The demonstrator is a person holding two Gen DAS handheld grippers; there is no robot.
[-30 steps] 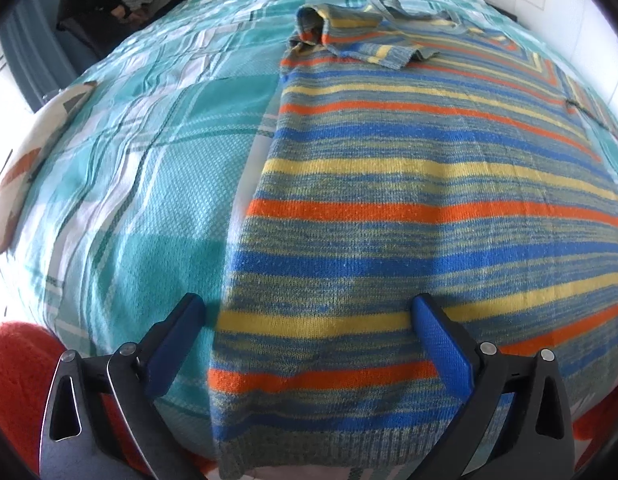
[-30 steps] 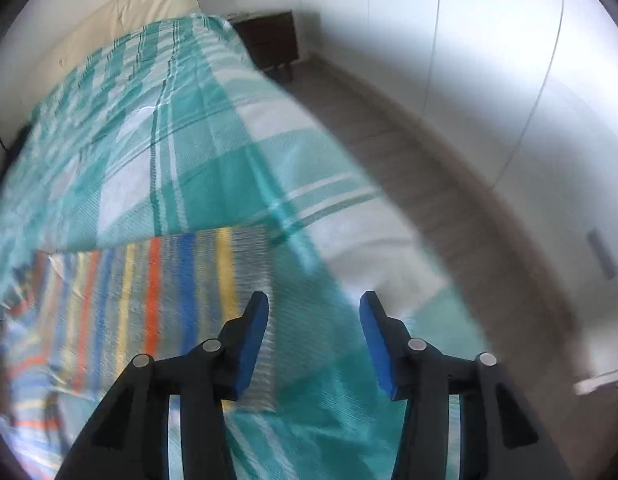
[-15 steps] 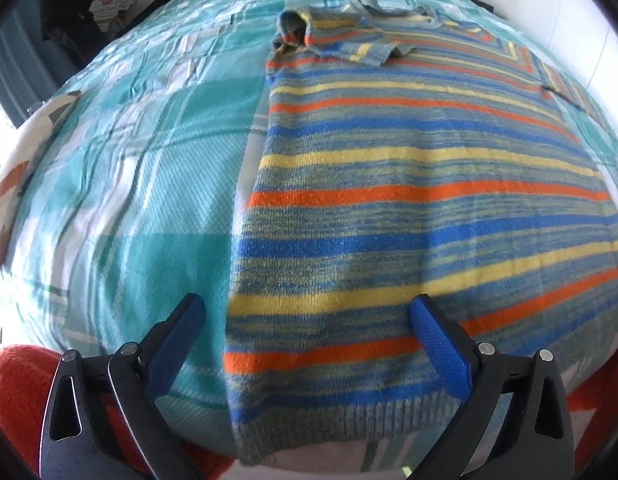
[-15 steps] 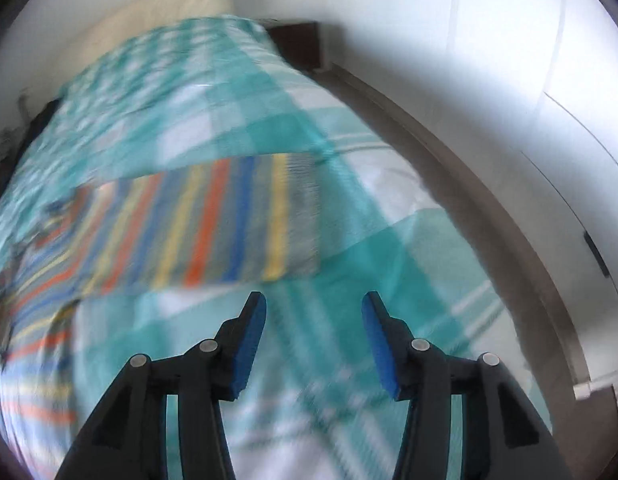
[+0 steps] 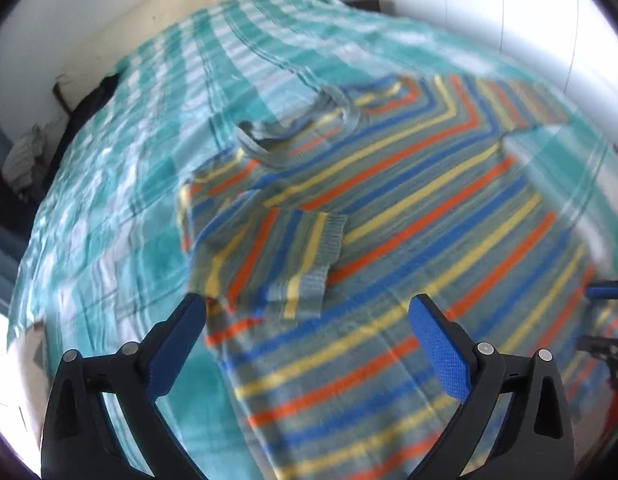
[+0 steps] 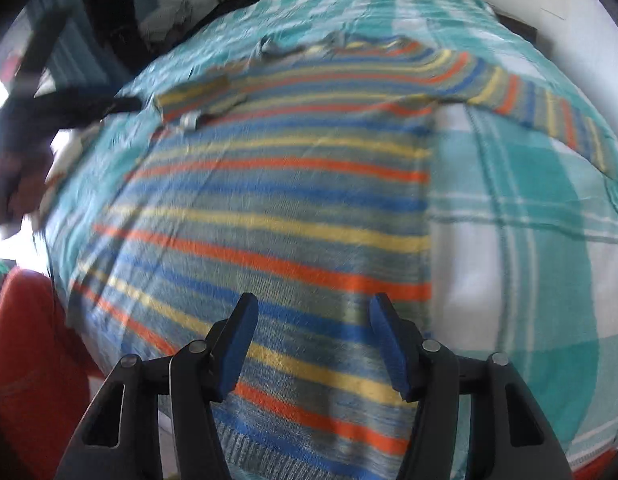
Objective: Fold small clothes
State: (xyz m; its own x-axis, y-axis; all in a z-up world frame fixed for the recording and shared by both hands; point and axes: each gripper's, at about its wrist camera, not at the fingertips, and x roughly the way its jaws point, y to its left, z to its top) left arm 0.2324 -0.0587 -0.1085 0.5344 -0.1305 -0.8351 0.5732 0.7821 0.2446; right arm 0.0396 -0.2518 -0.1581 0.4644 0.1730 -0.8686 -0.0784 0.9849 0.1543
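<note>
— Left wrist view first: how many garments do you count?

— One. A single striped sweater (image 5: 409,216) lies spread flat on the teal plaid bedspread (image 5: 121,216). Its stripes run in four colours: orange, yellow, blue and grey-green. It has two sleeves: one sleeve is folded in over the chest, with its ribbed cuff (image 5: 309,280) lying on the body, and the other sleeve (image 5: 521,104) stretches out toward the far side of the bed.

— And the left gripper?

— The left gripper (image 5: 307,316) hovers over the folded-in sleeve, its two blue pads spread wide apart. Nothing is between them; the knit lies below, and I cannot tell whether the tips touch it.

— What about the right wrist view?

— Same sweater (image 6: 277,208), seen from the hem end. The right gripper (image 6: 309,316) sits above the lower body of the garment, near its right edge. Its jaws have just been opening and stand about half apart, with nothing caught between the two pads.

— Anything else countable?

— One cream headboard (image 5: 181,4) at the top of the bed, one dark pile of clothing (image 6: 121,12) off the far corner, blurred, and one red-orange fabric mass (image 6: 33,360) at the near left edge. A blue fingertip of the other tool shows at the right rim of the left view.
</note>
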